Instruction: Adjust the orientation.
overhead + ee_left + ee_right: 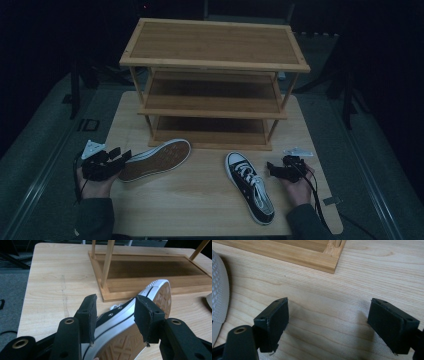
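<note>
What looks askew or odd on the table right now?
The left shoe is tipped on its side, brown sole showing, its heel end between the open jaws of the left gripper. The right shoe sits upright, laces up. The rack stands square with bare shelves. No spill or damage shows.

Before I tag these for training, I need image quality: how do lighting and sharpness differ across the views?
High view: dim, bluish, surroundings near black, table and rack still readable. Left gripper view: bright; side-lying shoe fairly sharp, near jaws slightly soft. Right gripper view: bright, with soft jaw shadows on the wood.
</note>
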`<action>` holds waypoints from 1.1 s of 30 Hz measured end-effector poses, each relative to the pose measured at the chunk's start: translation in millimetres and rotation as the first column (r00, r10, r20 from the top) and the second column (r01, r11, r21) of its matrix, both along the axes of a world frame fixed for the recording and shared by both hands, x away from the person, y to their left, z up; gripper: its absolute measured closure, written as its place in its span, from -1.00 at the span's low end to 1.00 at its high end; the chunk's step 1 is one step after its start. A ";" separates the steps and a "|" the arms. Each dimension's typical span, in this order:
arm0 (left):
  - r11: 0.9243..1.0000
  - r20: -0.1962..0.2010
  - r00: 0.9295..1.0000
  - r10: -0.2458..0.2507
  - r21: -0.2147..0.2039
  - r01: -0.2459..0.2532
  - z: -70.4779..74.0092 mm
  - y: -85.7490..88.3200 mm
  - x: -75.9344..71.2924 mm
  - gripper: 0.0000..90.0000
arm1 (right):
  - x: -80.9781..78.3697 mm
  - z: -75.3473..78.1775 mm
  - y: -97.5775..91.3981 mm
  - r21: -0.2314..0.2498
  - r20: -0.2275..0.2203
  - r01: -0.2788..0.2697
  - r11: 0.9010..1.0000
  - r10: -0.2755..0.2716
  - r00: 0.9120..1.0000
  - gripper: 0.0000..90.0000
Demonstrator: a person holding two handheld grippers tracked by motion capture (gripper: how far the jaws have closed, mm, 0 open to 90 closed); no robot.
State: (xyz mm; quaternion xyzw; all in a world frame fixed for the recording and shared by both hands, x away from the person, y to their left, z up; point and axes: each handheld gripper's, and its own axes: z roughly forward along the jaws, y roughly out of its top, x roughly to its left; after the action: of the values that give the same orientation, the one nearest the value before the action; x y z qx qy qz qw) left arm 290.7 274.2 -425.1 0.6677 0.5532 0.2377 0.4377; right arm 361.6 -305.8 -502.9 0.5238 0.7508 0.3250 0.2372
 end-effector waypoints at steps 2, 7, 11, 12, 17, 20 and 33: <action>1.000 -0.004 1.000 0.003 -0.006 -0.003 -1.5 0.9 1.1 0.19 | 0.0 0.0 0.0 0.000 0.000 0.000 1.000 0.000 1.000 -0.63; 1.000 -0.002 1.000 0.003 -0.018 -0.003 -1.1 3.2 2.1 0.17 | -0.4 0.0 0.1 -0.001 0.000 0.000 1.000 0.000 1.000 -0.63; 1.000 -0.006 1.000 0.004 -0.027 -0.004 0.2 3.1 5.0 0.17 | -0.3 0.0 0.1 -0.001 0.000 0.000 1.000 0.000 1.000 -0.63; 1.000 -0.006 1.000 0.005 -0.030 -0.005 0.9 1.9 6.4 0.18 | -0.3 0.0 0.1 -0.001 0.000 0.001 1.000 -0.001 1.000 -0.63; 0.999 -0.012 1.000 -0.009 -0.038 0.008 4.6 -9.3 22.1 0.21 | -0.4 0.0 0.2 -0.001 0.000 0.001 1.000 -0.001 1.000 -0.63; 0.998 -0.030 0.999 -0.032 -0.048 0.031 3.6 -20.4 34.7 0.31 | -0.6 0.0 0.3 -0.001 0.000 0.002 1.000 -0.002 1.000 -0.63; 0.999 -0.145 0.989 -0.027 -0.029 0.023 -6.0 -58.5 71.8 0.60 | -0.6 0.0 0.3 0.000 0.000 0.002 1.000 -0.002 1.000 -0.63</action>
State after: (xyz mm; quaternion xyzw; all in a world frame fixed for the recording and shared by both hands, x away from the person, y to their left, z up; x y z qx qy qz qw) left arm 362.5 215.7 -431.0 0.6843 0.5784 0.1751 0.4082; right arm 361.0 -305.5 -502.9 0.5244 0.7504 0.3247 0.2377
